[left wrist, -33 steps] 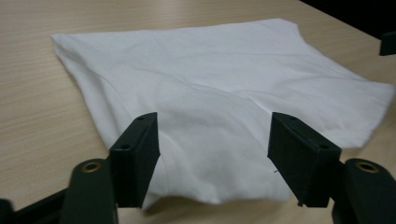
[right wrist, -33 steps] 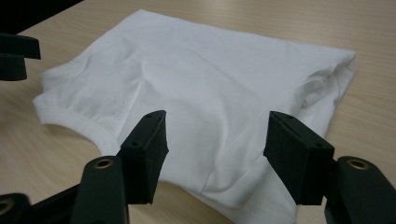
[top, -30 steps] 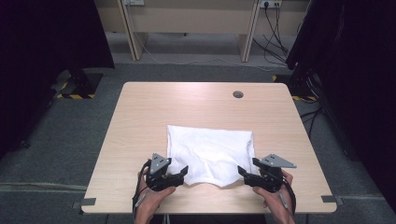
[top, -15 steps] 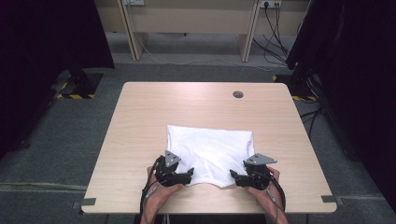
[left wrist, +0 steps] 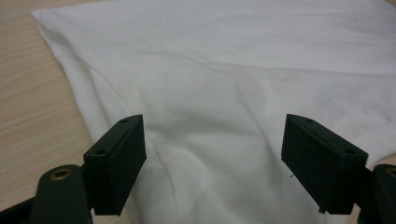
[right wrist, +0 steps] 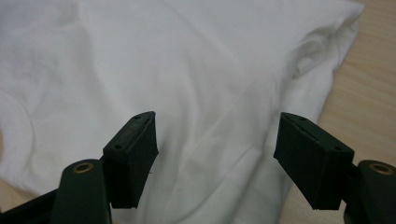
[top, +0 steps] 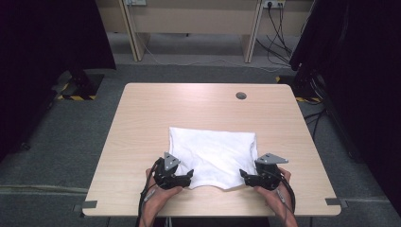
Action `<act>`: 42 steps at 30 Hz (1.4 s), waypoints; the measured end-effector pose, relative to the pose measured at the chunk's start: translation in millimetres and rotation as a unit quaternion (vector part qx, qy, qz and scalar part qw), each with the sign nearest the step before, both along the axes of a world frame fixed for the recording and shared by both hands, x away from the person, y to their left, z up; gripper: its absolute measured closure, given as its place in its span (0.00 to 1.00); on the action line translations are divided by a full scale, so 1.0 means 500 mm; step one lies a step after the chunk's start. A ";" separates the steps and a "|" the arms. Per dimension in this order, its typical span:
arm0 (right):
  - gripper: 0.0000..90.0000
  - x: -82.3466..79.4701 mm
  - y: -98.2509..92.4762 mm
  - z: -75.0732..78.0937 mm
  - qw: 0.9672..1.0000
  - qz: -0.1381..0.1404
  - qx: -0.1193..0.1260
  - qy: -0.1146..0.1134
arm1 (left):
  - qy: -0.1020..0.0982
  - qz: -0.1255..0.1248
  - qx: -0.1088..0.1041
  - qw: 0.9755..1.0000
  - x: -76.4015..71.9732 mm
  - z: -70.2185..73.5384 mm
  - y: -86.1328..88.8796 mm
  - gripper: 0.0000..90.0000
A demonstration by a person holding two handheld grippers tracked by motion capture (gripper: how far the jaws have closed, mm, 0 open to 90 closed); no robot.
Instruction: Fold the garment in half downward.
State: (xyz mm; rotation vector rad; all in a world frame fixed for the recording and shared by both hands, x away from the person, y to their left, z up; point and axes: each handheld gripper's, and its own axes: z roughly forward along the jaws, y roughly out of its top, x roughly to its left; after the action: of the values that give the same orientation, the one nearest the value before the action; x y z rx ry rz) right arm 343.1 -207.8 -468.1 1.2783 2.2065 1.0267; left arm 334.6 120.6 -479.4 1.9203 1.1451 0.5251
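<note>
Folded white garment point(top: 213, 153) lies just ahead of both grippers; left gripper point(top: 185, 177) and right gripper point(top: 246, 177) gape wide over its near corners, gripping nothing.

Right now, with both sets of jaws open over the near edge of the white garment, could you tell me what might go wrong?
1. The white garment lies in folded layers; the left gripper might pinch only the top one.
2. The right gripper sits near the bunched side fold, so lifting could be uneven and spoil the fold.
</note>
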 end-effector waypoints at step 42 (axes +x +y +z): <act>0.30 0.176 -0.033 -0.017 0.989 -0.142 -0.027 0.013 | 0.008 -0.024 0.039 0.999 0.014 -0.021 0.005 0.23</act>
State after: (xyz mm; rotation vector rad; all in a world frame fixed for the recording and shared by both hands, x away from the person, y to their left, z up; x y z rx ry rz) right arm 431.3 -224.4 -476.4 1.5340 1.9801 0.8386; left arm 341.8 123.1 -489.8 2.0174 1.1001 0.5362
